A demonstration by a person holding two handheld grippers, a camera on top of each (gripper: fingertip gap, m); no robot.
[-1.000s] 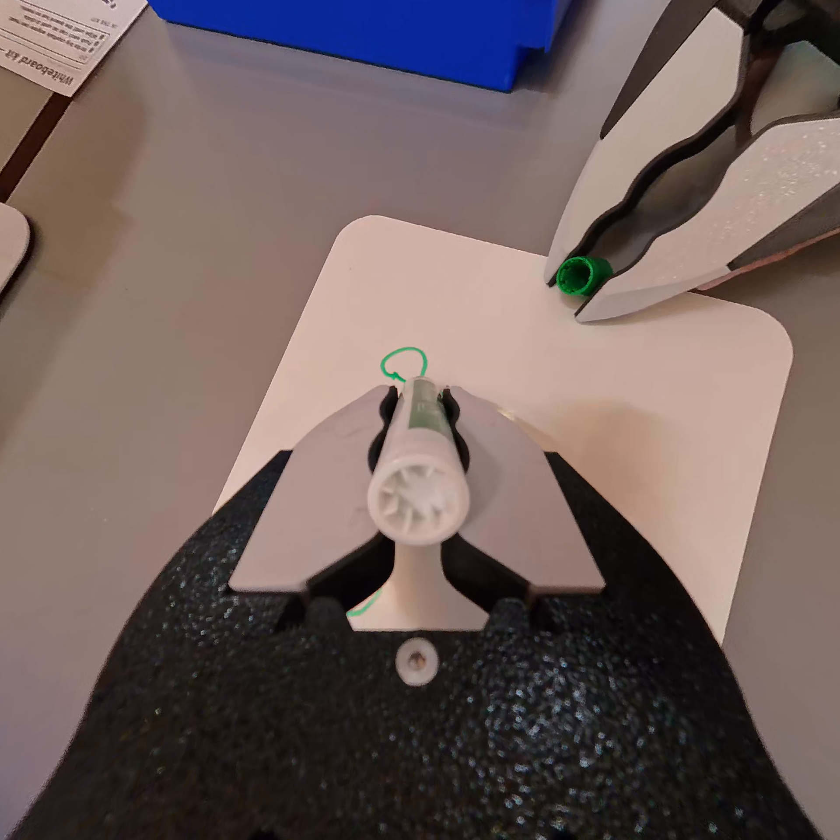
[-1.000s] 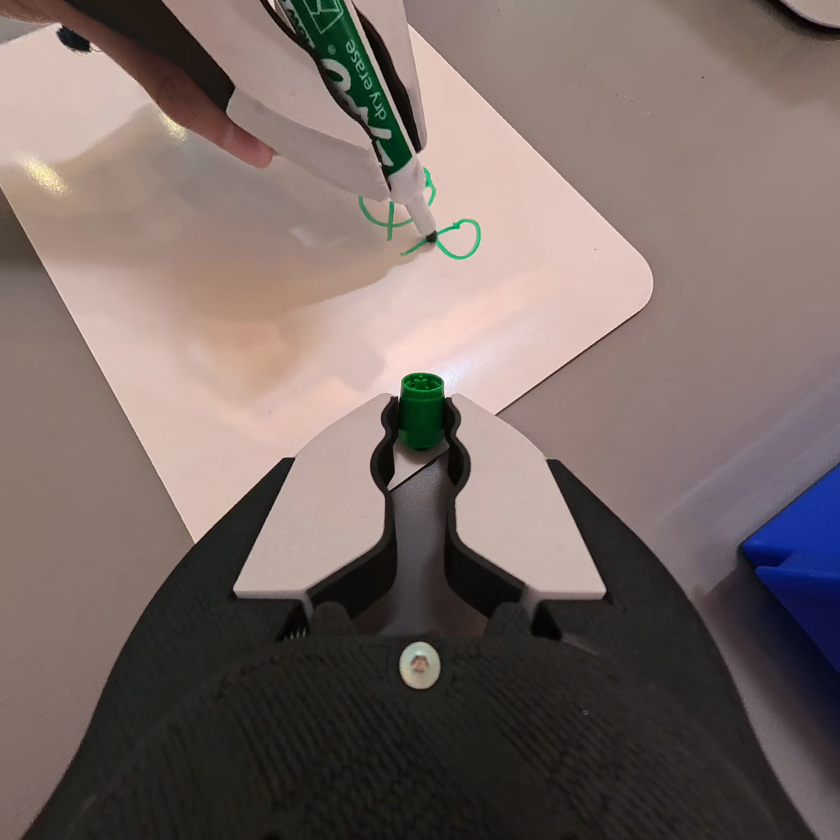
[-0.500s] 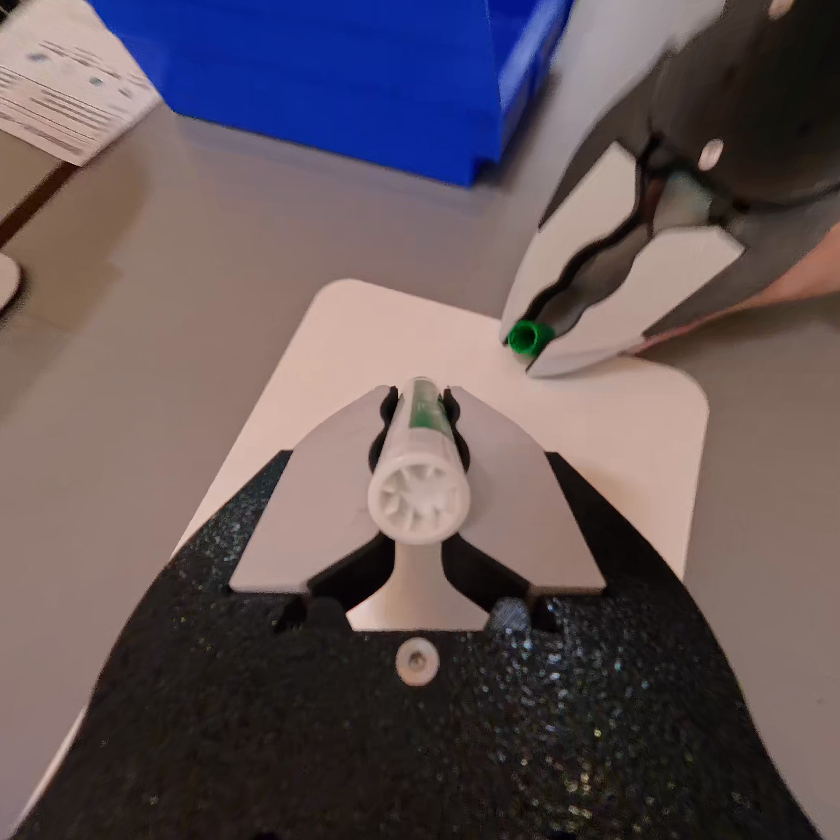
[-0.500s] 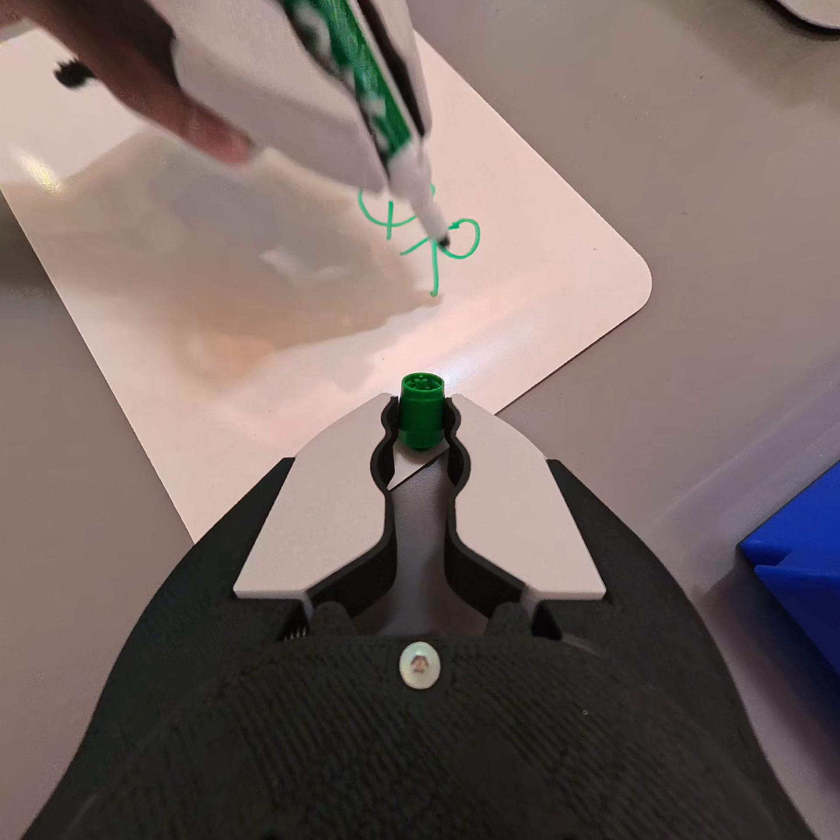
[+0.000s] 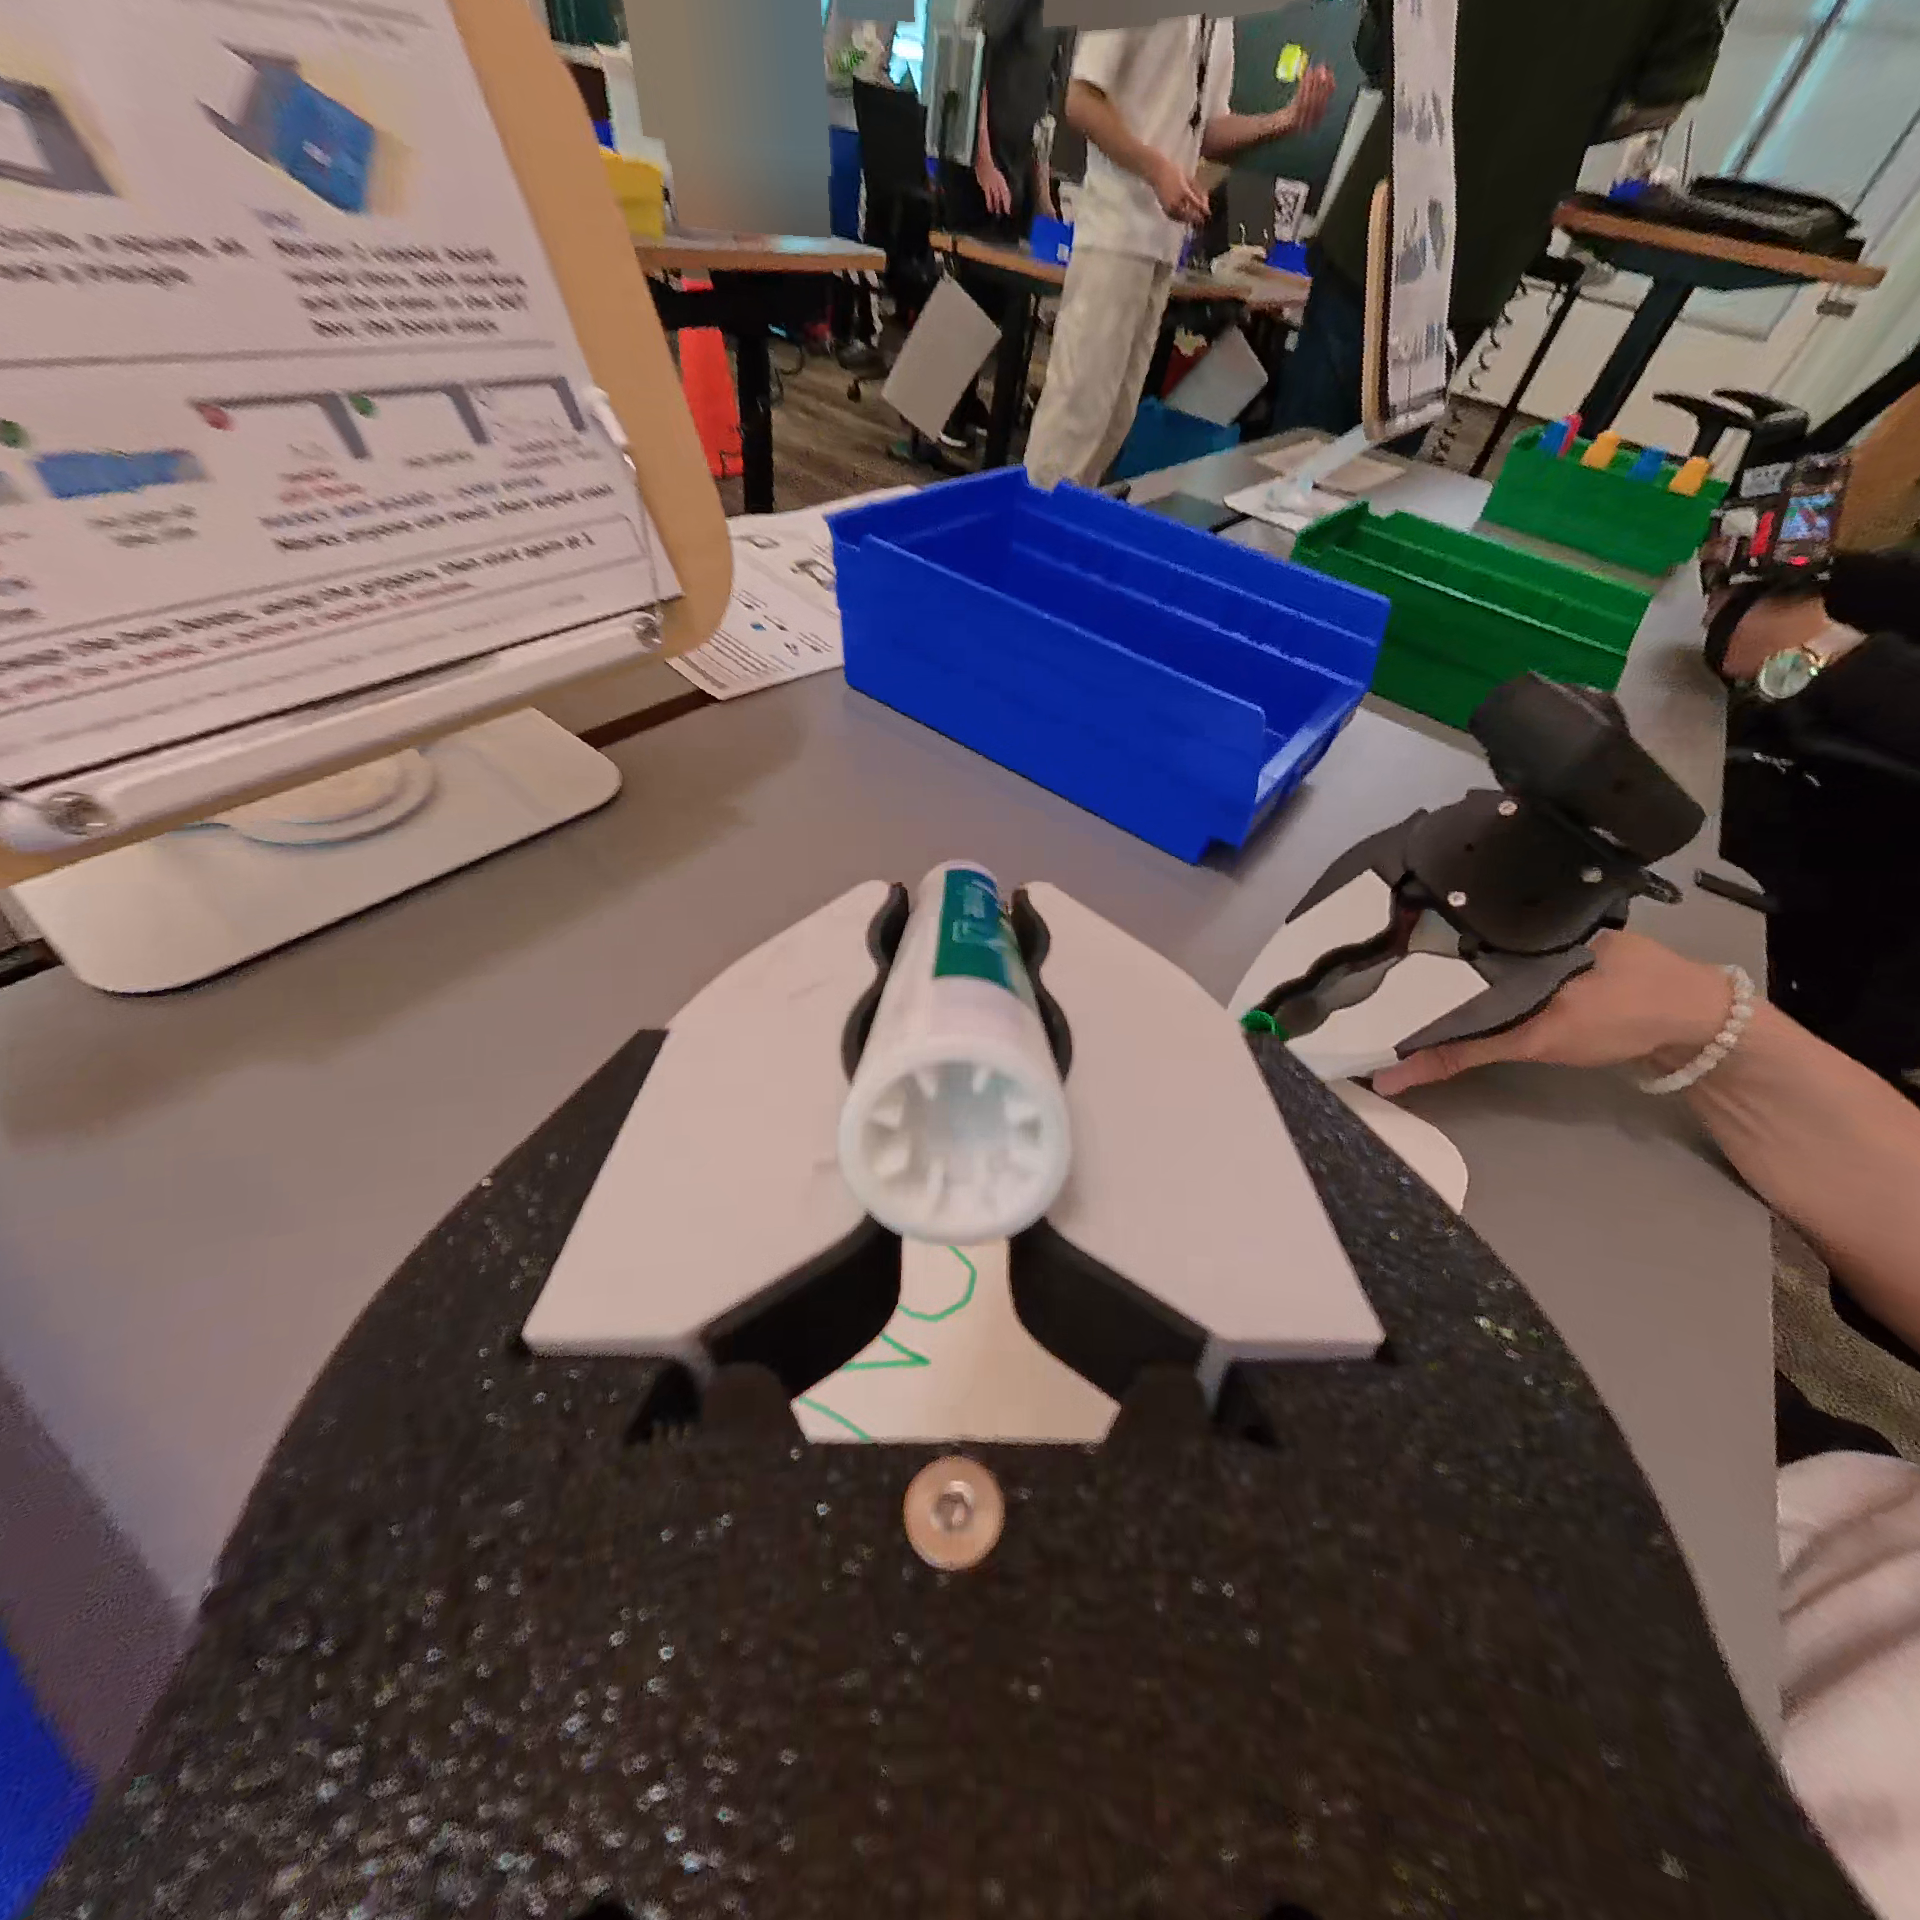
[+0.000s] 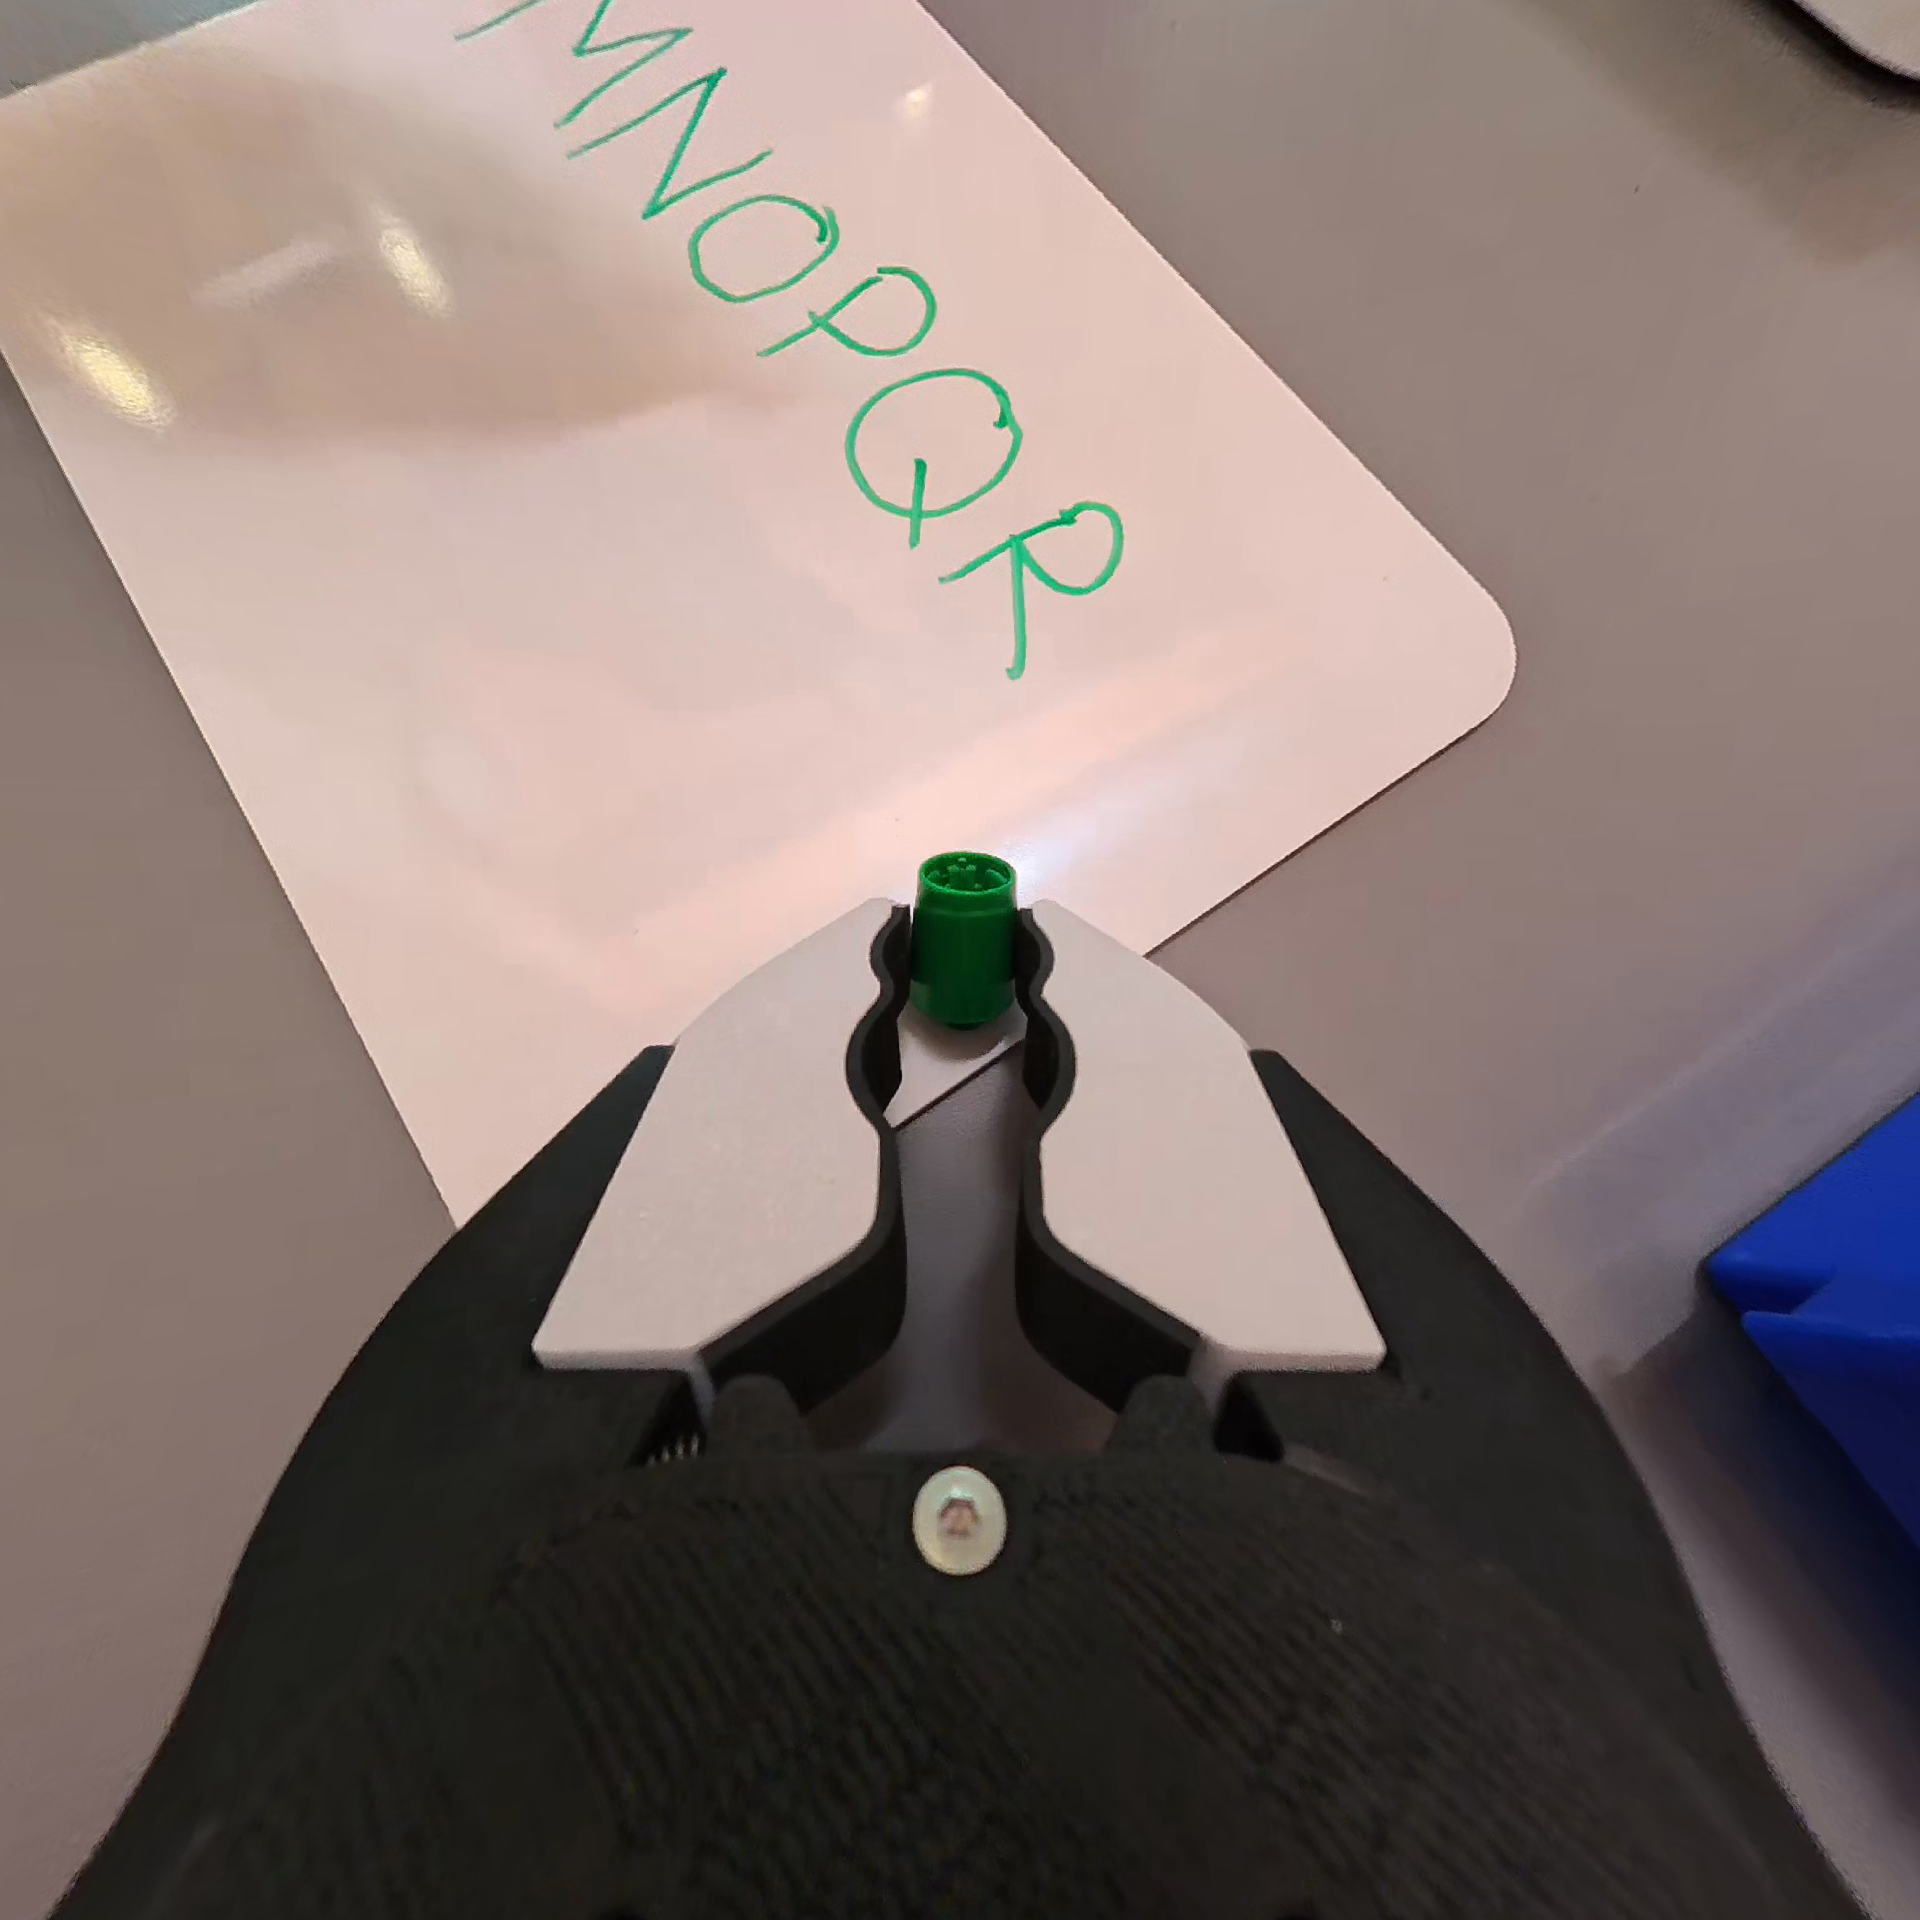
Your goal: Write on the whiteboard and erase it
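Observation:
The small white whiteboard (image 6: 582, 623) lies flat on the grey table with a diagonal row of green letters (image 6: 935, 468) on it. My left gripper (image 5: 958, 904) is shut on the white and green marker (image 5: 961, 1029), lifted and tilted up off the board; the marker tip is hidden. A bit of the board with green strokes (image 5: 914, 1340) shows between its fingers. My right gripper (image 6: 961, 920) is shut on the green marker cap (image 6: 961, 951) at the board's near edge. It also shows in the left wrist view (image 5: 1273, 1023), held by a hand (image 5: 1538, 1029).
A blue bin (image 5: 1101, 644) and a green bin (image 5: 1486, 613) stand at the back of the table. An instruction sheet on a stand (image 5: 312, 416) is at the left. The blue bin's corner (image 6: 1829, 1340) lies right of my right gripper. People stand in the background. My right fingertips sit around 25 cm from my left ones.
My left gripper has lifted the marker off the board and pitched up, leaving the right wrist view. The whole row of letters now shows. My right gripper has stayed put.

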